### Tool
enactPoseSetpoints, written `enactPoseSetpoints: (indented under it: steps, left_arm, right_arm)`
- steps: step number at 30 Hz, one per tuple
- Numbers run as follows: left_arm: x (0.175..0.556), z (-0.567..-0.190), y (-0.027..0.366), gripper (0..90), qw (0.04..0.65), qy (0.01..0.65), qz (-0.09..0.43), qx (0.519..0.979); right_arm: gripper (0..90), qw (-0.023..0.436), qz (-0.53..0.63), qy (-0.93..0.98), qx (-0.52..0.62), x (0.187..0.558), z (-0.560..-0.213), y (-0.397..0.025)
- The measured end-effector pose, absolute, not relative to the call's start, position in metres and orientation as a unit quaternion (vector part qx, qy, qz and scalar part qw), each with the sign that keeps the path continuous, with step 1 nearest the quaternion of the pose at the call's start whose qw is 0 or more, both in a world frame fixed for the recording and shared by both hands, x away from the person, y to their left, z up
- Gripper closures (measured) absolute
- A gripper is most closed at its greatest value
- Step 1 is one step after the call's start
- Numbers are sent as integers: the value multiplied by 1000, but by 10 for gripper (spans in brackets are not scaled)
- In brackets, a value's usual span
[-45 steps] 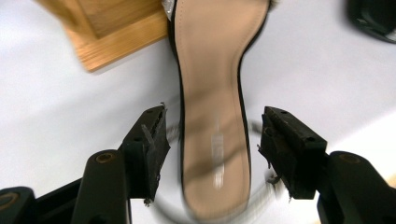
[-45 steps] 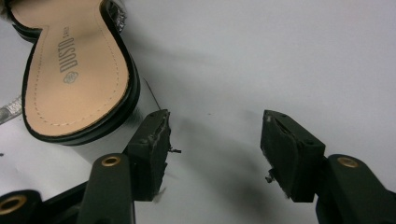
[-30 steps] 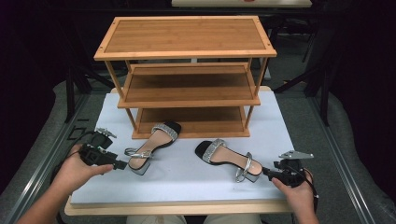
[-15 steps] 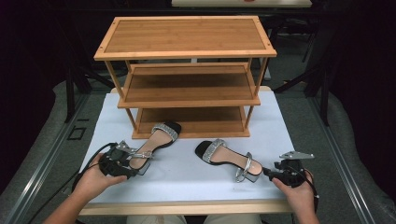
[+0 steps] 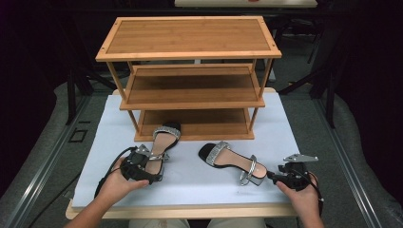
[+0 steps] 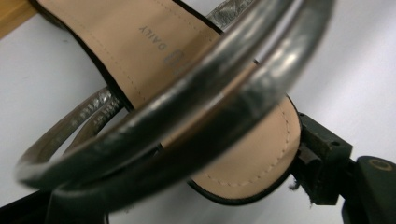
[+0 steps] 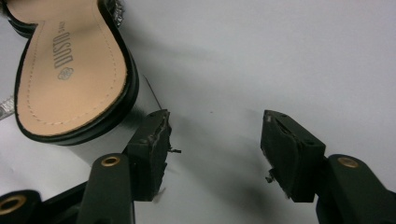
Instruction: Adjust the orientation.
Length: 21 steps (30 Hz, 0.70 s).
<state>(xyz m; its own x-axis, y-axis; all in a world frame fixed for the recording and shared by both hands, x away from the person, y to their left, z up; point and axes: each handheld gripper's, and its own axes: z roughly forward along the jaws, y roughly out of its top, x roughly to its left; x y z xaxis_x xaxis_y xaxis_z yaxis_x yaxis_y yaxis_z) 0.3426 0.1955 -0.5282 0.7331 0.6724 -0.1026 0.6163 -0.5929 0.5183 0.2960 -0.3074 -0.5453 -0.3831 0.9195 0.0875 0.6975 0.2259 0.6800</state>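
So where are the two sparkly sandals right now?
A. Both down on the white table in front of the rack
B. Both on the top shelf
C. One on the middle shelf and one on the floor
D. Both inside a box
A. The left sandal and the right sandal lie on the white table, in front of the wooden rack.

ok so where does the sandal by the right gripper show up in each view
High view: the right sandal lies lower middle on the white table cover, heel toward the right gripper.
Right gripper view: its heel end is upper left, just beyond the open fingers.
Left gripper view: I can't find it; the sandal there is the other sandal.
Shared landmark: the white table cover.
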Motion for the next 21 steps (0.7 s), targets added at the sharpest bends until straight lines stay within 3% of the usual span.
enactPoseSetpoints:
  steps: [11, 21]
  left_arm:
    - [356, -516, 180, 291, 278, 396, 48, 874]
    - [395, -508, 154, 297, 277, 437, 51, 854]
  right_arm:
    - [416, 169, 328, 765, 528, 297, -546, -307]
    - [416, 165, 330, 763, 530, 297, -546, -311]
